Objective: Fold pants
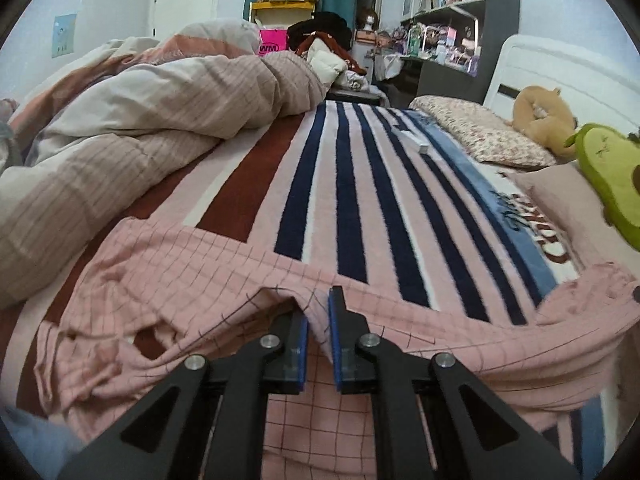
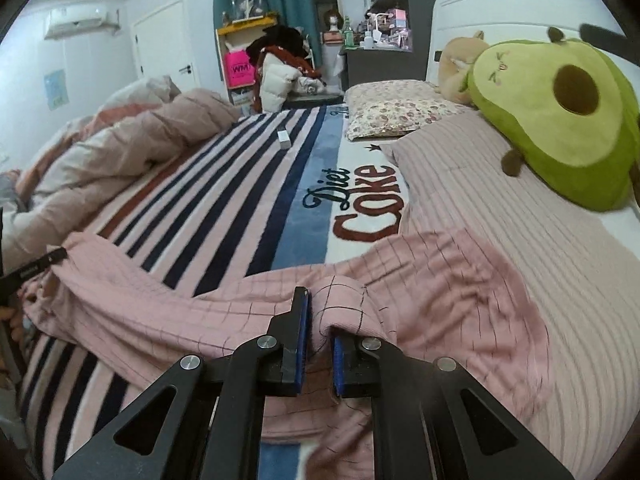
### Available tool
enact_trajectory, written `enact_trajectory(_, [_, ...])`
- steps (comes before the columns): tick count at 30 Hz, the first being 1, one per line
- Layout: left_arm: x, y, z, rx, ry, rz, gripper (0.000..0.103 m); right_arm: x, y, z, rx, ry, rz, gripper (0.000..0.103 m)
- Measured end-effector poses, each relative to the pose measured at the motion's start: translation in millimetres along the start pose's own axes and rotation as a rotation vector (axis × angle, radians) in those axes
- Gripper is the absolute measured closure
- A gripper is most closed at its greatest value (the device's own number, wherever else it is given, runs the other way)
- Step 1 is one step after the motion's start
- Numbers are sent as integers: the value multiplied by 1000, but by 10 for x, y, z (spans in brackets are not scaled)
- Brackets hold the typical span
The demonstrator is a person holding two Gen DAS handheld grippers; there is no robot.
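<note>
Both the left claw (image 1: 318,312) and right claw (image 2: 318,316) pinch the pink pants (image 1: 192,276) narrowly, so uneven pulling could slip the fabric free over the bed (image 1: 360,184).

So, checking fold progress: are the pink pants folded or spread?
Spread: the pink checked pants stretch lengthwise across the striped blanket, not doubled over.

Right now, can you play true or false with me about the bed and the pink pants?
1. Both sets of jaws are pinching the pink checked pants. True: left gripper and right gripper each hold a fold of cloth.
2. The avocado plush lies on the floor. False: it rests on the bed by the headboard.
3. The blanket has dark blue stripes. True.
4. The pants are neatly folded into a square. False: they are spread out and wrinkled.
</note>
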State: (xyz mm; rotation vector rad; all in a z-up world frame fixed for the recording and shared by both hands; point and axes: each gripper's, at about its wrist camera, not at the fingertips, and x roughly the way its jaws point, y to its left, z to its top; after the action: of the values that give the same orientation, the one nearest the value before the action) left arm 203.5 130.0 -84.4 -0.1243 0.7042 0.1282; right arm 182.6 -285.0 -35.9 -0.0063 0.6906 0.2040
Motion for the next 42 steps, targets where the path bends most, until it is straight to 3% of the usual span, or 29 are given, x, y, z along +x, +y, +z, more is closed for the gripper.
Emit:
enact_trajectory(3, [221,-61,38,2,21,29,93,212,-15,61,-23,28,-26,92])
enact_trajectory(4, [275,-97,39,15,29,41,82,309,-20,67,-31,59,-32,89])
enact_trajectory(5, [314,-133,38,33,34,55,50,383,-26,62,-41,85,-32,78])
enact_trajectory(7, [252,-183,13,73,-8,84,18,432,-31,45,-45,117,-14,62])
enact_trajectory(10, [4,-153,18,72,-57,21,17,270,-31,36,-60,101,20,42])
enact_trajectory(12, [-120,-124,31,46,-56,-16,17,67,13,19,-98,70,5,21])
enact_trajectory(13, [-186,-120,25,39,-56,-30,17,-66,43,14,-126,44,-16,18])
enact_trajectory(15, [-321,-130,-19,36,-59,-48,17,-283,74,-25,-163,16,-43,17])
enact_trajectory(19, [-472,-202,-159,41,-41,-81,17,-481,80,-219,-201,51,-61,17])
enact_trajectory(24, [-504,-262,-367,54,-2,-117,17,-356,219,-529,-354,86,-128,17])
enact_trajectory(29, [-502,-292,-485,72,12,-123,17,-185,310,-689,-526,95,-270,17])
enact_trajectory(36, [-443,-333,-552,73,29,-161,17,2,334,-771,-691,143,-317,13])
enact_trajectory(42, [-422,-377,-561,75,27,-181,17,125,407,-742,-814,148,-285,11])
